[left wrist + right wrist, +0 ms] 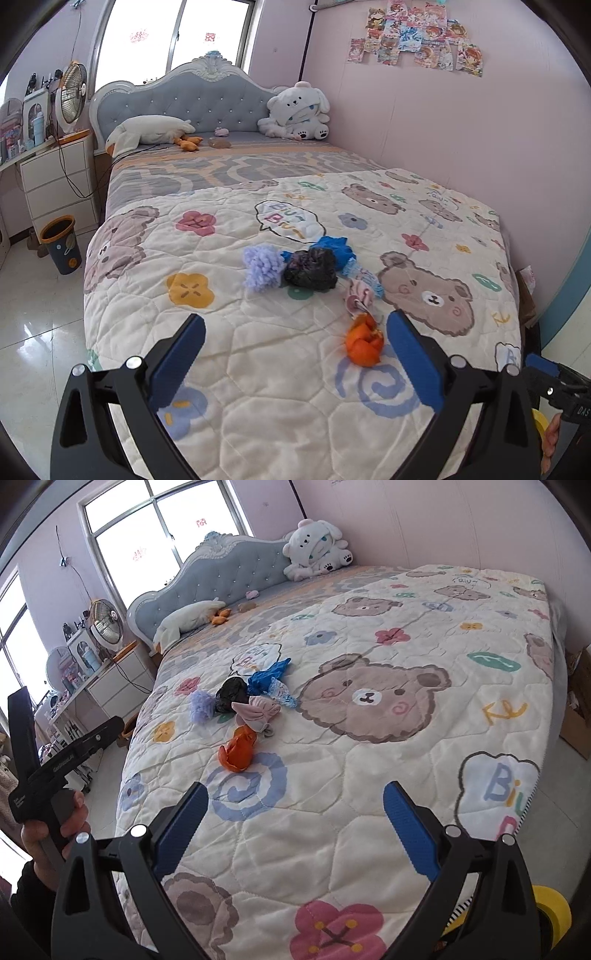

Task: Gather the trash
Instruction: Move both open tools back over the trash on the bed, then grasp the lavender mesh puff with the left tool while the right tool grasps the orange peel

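A waste bin (61,243) on the floor is seen only in the left view. "Biu" is printed on the quilt (369,794). Both the left claw (295,343) and right claw (295,812) are held released and empty, angled down over the bed. The orange peel (364,343) and crumpled trash (310,267) lie mid-quilt.

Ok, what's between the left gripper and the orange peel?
Nothing: in the left wrist view only bare quilt separates the open left gripper from the orange peel.

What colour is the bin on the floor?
Dark blue with an orange rim; it shows best in the left wrist view.
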